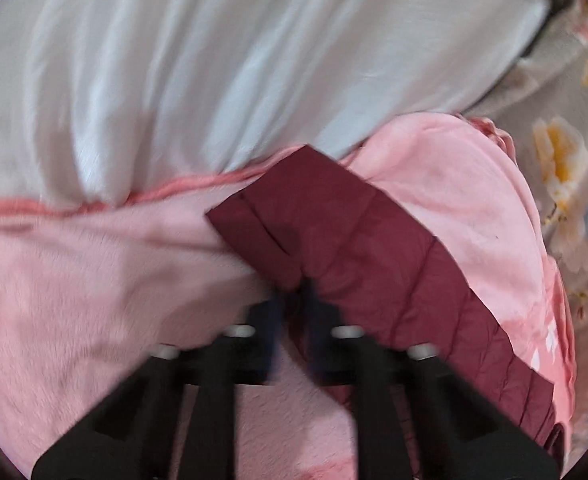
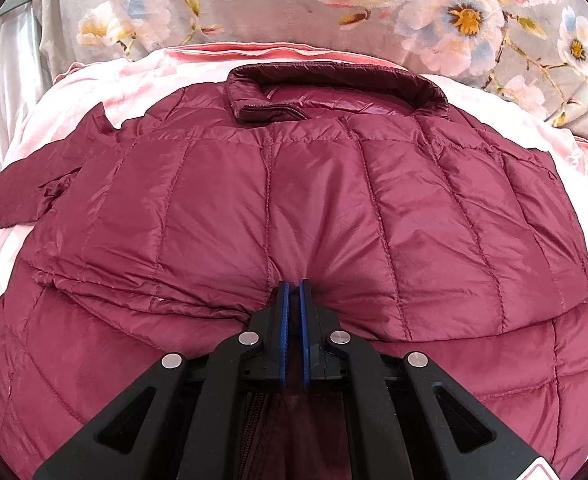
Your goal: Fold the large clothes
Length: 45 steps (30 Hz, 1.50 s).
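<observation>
A maroon quilted puffer jacket (image 2: 294,208) lies spread on a pink blanket (image 2: 141,80), collar (image 2: 334,76) at the far side. My right gripper (image 2: 293,286) is shut on a fold of the jacket's near hem, the fabric pinched between its blue pads. In the left wrist view, which is blurred, my left gripper (image 1: 291,292) is shut on a sleeve or edge strip of the jacket (image 1: 334,232), which stretches up and away over the pink blanket (image 1: 73,280).
A white sheet (image 1: 213,60) lies beyond the pink blanket in the left wrist view. A grey floral cover (image 2: 454,16) lies behind the jacket; it also shows at the right in the left wrist view (image 1: 566,168).
</observation>
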### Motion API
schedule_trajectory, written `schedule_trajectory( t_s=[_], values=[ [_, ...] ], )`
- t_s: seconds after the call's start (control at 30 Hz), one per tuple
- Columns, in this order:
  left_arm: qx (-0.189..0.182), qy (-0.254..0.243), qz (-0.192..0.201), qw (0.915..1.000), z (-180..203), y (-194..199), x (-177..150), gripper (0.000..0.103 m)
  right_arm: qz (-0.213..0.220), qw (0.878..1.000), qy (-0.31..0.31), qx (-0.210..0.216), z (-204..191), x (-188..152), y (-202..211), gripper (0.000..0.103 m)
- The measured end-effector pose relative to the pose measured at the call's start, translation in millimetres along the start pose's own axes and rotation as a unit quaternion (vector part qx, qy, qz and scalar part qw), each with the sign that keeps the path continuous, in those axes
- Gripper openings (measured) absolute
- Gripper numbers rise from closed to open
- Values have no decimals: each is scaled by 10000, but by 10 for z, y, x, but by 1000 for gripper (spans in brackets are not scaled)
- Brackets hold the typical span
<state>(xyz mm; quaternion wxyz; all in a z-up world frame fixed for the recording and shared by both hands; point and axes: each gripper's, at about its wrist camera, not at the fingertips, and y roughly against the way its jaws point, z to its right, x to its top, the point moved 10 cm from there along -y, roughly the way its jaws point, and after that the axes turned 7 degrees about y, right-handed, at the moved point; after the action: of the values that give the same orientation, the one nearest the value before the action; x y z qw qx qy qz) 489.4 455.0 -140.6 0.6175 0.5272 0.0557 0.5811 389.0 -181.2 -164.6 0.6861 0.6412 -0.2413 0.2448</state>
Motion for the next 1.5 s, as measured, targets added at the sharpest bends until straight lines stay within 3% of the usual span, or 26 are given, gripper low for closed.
schedule_trajectory(
  t_s=[0.17,0.27,0.33,0.47,0.5,0.6,0.67,0.7,0.73,0.8,0.9,1.0,1.1,1.23,1.33,1.5],
  values=[
    [-501,-543,486,9961,570,531,59,2,16,10000,38,-84,-1,11,9,7],
    [-1032,-1002,671,9873,1170,1052,-98,2,93,9999,-7,-123,21,30,46,15],
    [-1454,-1303,694,9783,1595,1443,-310,1,261,9996,-96,-88,45,60,124,42],
    [-2373,-2004,552,9489,2492,2287,-1053,1,877,9959,-210,-37,86,141,494,54],
    [-2663,-2294,455,9351,2786,2553,-1411,1,968,9949,-267,55,87,125,612,55],
    [-3126,-2800,110,9076,3251,2977,-2233,5,1088,9924,-422,379,136,22,883,58],
    [-3424,-3102,-157,8867,3435,3166,-2781,25,1149,9916,-463,374,246,-53,1043,62],
    [-3516,-3202,-328,8791,3474,3230,-3071,69,1169,9912,-490,375,297,-85,1092,67],
    [-3592,-3179,-424,8764,3472,3259,-3269,94,1195,9906,-550,377,400,-135,1165,71],
    [-3712,-3031,-421,8767,3379,3275,-3517,93,1197,9902,-638,345,550,-218,1232,73],
    [-3557,-3166,-594,8773,3185,3111,-3730,93,1065,9895,-887,409,789,-306,1187,74],
    [-3290,-2967,-842,8925,2807,2808,-3619,93,994,9834,-1351,685,999,-280,1087,74],
    [-2870,-2551,-1009,9178,2432,2376,-3301,92,844,9766,-1730,955,1125,-236,926,74],
    [-2381,-1979,-1216,9431,1947,1862,-2929,86,380,9670,-2114,1368,1047,-314,674,75],
    [-2132,-1791,-1207,9528,1643,1657,-2708,85,97,9651,-2115,1543,829,-457,700,75],
    [-1987,-1800,-1240,9554,1388,1529,-2637,85,-137,9688,-1871,1617,481,-659,796,73]
  ],
)
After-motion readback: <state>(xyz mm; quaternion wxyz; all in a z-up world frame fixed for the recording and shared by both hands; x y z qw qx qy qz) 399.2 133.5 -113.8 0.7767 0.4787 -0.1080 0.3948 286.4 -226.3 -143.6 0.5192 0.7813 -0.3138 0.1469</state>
